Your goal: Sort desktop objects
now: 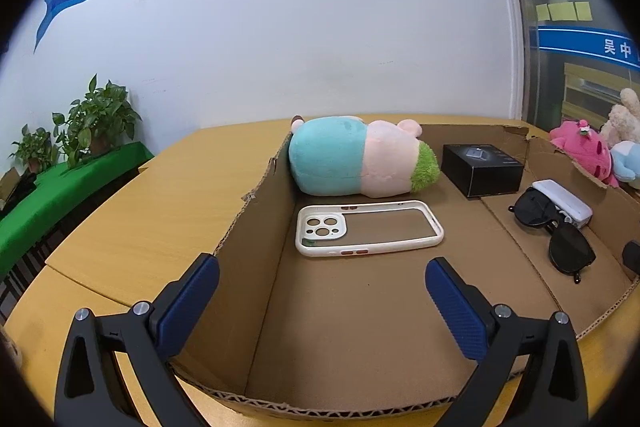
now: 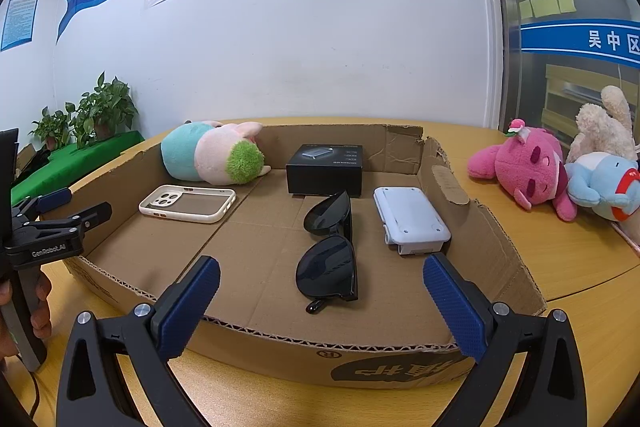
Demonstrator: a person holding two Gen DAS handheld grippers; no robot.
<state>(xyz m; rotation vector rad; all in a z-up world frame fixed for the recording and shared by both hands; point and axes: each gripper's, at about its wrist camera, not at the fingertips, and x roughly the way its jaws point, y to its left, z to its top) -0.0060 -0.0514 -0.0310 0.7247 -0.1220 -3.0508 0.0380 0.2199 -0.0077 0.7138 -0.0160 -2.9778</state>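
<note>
Both claws wide, empty: left claw (image 1: 322, 281), right claw (image 2: 321, 281) at near wall of cardboard tray (image 2: 496, 227). Sunglasses (image 2: 328, 263) mid-tray, beside white case (image 2: 410, 219). Risk: glossy lens slips, pad snags tray wall.

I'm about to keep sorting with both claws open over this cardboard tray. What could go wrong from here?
The sunglasses lie against the white device, so grabbing either could drag the other. The phone case lies flat and may slip from the left claw. The tray's torn wall could snag.
</note>
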